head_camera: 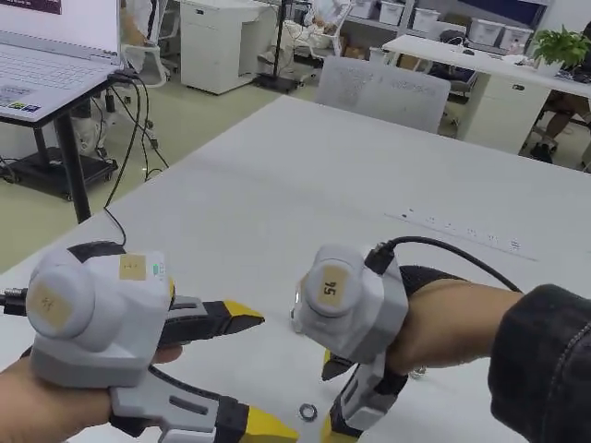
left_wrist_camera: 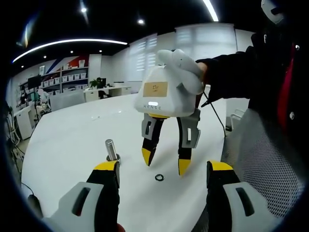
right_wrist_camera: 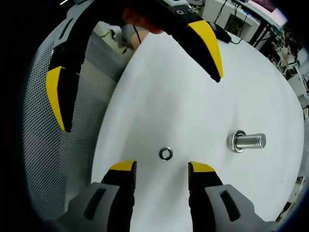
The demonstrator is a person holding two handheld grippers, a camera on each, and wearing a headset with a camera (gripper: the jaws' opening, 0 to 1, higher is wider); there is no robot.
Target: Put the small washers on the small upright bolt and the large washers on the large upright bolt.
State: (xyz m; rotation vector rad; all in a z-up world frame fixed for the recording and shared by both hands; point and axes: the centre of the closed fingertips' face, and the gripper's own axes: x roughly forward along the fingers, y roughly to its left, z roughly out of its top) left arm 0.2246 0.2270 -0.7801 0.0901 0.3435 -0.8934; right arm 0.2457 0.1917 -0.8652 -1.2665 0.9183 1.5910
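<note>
A small metal washer [right_wrist_camera: 166, 153] lies flat on the white table [head_camera: 277, 203], just ahead of my right gripper [right_wrist_camera: 161, 167]. That gripper points straight down over it, jaws open and apart from it. In the left gripper view the same washer [left_wrist_camera: 159, 177] sits under the right gripper [left_wrist_camera: 166, 161]. An upright steel bolt [left_wrist_camera: 112, 150] stands to one side, with a ring at the base of the bolt [right_wrist_camera: 246, 141]. My left gripper [left_wrist_camera: 163, 166] is open and empty, aimed at the right one. In the head view the washer [head_camera: 307, 412] lies between the left gripper [head_camera: 257, 372] and the right gripper [head_camera: 331, 397].
The table's near edge runs close to the washer, with a mesh chair [right_wrist_camera: 91, 96] below it. A laptop [head_camera: 46, 65] sits on a stand at far left. A grey chair back [head_camera: 383, 92] stands at the table's far end.
</note>
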